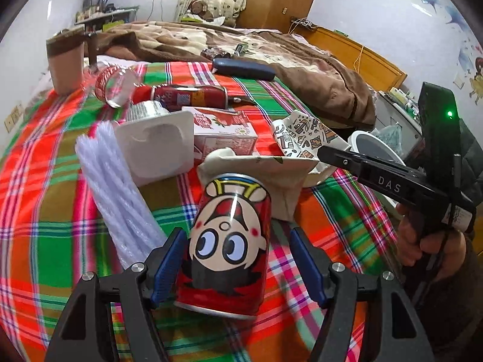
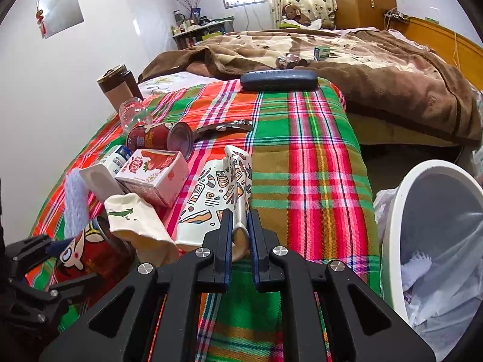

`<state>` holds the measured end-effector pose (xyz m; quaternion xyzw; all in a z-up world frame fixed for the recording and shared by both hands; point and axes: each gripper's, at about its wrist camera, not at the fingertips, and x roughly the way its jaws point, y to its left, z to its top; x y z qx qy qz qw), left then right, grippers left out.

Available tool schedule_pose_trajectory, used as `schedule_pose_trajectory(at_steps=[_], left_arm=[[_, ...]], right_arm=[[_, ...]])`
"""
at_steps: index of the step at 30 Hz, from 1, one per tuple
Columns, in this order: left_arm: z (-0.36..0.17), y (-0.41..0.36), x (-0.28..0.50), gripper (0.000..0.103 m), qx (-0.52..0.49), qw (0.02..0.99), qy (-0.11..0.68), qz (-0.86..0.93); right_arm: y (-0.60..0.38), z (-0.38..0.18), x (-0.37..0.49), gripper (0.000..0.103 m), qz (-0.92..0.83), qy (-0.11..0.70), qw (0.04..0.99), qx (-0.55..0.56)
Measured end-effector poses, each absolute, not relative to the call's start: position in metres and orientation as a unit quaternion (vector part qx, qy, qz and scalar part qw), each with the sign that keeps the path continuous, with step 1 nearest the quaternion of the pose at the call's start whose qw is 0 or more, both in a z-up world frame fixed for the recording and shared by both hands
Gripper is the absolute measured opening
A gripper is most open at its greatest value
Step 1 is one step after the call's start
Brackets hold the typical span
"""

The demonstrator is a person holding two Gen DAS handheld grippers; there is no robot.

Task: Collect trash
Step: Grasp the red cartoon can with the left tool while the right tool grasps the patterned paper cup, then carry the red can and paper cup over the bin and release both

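Right hand-held gripper (image 2: 240, 226) clamped on patterned paper cup (image 2: 211, 199), left hand-held gripper (image 1: 235, 259) astride cartoon can (image 1: 229, 235)

I see a bed covered by a plaid cloth (image 2: 302, 138) in red, green and orange. Lying on the cloth near me are a red cartoon can (image 1: 229, 241), a crumpled patterned paper cup (image 2: 217, 199), a flattened beige cup (image 2: 135, 220) and a strawberry milk carton (image 2: 154, 175). Farther left lie a red tin (image 2: 157, 138) and a clear jar (image 2: 134, 116); a dark case (image 2: 279, 80) rests at the far edge beside a brown blanket (image 2: 362, 69).
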<state>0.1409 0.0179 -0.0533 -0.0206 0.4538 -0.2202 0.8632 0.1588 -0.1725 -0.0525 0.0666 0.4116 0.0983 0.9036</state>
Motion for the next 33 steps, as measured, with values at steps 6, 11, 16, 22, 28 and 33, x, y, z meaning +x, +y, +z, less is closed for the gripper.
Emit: schedule_pose_trajectory(at_steps=[6, 11, 16, 22, 28, 33], left_arm=[[-0.057, 0.018, 0.143, 0.055, -0.026, 0.862, 0.460, -0.211], [-0.055, 0.015, 0.139, 0.054, -0.023, 0.865, 0.458, -0.203], [-0.051, 0.016, 0.131, 0.054, -0.032, 0.869, 0.451, -0.202], [-0.042, 0.017, 0.120, 0.053, -0.038, 0.876, 0.437, -0.200], [-0.046, 0.016, 0.113, 0.053, -0.036, 0.876, 0.442, -0.190], [-0.042, 0.014, 0.105, 0.053, -0.040, 0.878, 0.437, -0.193]], right_arm=[[-0.178, -0.053, 0.156, 0.010, 0.094, 0.412, 0.903, 0.074], [-0.179, -0.053, 0.152, 0.010, 0.094, 0.409, 0.904, 0.080], [-0.182, -0.049, 0.145, 0.010, 0.095, 0.402, 0.907, 0.080], [-0.188, -0.045, 0.137, 0.010, 0.093, 0.393, 0.911, 0.087], [-0.193, -0.042, 0.128, 0.010, 0.091, 0.387, 0.913, 0.095], [-0.196, -0.038, 0.122, 0.010, 0.090, 0.380, 0.915, 0.099]])
